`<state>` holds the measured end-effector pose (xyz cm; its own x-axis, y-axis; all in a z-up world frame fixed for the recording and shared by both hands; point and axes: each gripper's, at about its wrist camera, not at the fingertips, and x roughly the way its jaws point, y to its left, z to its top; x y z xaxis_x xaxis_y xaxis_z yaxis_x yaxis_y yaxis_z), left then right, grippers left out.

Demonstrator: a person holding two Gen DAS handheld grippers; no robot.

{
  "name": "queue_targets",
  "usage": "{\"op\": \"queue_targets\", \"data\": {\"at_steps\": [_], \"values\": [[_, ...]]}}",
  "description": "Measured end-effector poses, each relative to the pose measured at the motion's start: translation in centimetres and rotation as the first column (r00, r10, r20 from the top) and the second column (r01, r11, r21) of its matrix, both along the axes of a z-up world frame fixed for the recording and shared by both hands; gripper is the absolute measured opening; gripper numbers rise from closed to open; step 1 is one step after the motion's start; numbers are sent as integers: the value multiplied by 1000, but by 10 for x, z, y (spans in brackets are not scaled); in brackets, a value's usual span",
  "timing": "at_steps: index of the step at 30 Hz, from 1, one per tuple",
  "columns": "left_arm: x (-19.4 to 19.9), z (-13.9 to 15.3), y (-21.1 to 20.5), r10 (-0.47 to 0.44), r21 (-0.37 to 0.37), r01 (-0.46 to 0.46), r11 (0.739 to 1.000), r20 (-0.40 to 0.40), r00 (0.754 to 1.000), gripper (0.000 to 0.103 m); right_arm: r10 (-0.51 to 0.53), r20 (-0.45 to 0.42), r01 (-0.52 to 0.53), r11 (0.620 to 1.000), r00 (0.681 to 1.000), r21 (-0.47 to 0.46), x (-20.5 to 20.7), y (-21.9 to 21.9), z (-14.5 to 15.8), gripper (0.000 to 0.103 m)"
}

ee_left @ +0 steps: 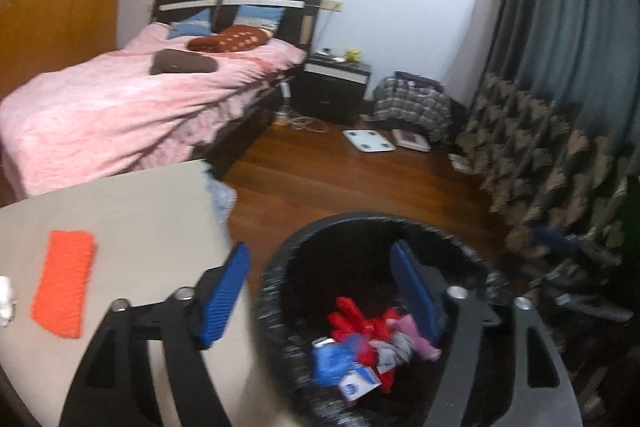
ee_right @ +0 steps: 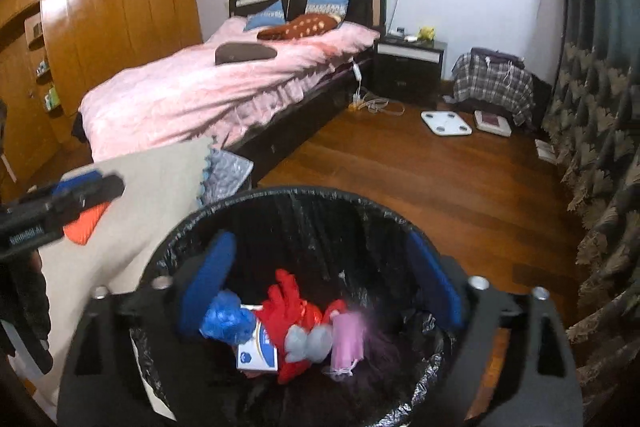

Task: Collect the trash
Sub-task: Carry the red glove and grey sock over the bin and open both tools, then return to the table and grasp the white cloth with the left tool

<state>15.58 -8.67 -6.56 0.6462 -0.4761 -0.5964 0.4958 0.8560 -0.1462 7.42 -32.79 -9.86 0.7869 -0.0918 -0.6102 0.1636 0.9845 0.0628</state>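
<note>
A black bin lined with a black bag stands on the wood floor beside a beige table. Inside lie red gloves, a blue bag, a white and blue box, grey wads and a pink mask. My left gripper is open and empty, straddling the bin's left rim. My right gripper is open and empty above the bin's mouth. An orange cloth lies on the table.
A bed with a pink cover stands behind the table. A nightstand, a plaid-covered pile and a white scale sit at the far wall. Patterned curtains hang on the right. A white object sits at the table's left edge.
</note>
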Motion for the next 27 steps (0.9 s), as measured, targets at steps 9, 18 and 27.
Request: {"op": "queue_targets", "data": {"at_steps": [9, 18, 27], "values": [[-10, -3, 77, 170, 70, -173, 982, 47, 984, 95, 81, 13, -81, 996, 997, 35, 11, 33, 5, 97], [-24, -21, 175, 382, 126, -386, 914, 59, 922, 96, 219, 5, -218, 973, 976, 71, 48, 116, 4, 98], [-16, -37, 271, 555, 133, -559, 818, 67, 829, 96, 319, 17, -319, 945, 948, 72, 97, 201, 1, 97]]}}
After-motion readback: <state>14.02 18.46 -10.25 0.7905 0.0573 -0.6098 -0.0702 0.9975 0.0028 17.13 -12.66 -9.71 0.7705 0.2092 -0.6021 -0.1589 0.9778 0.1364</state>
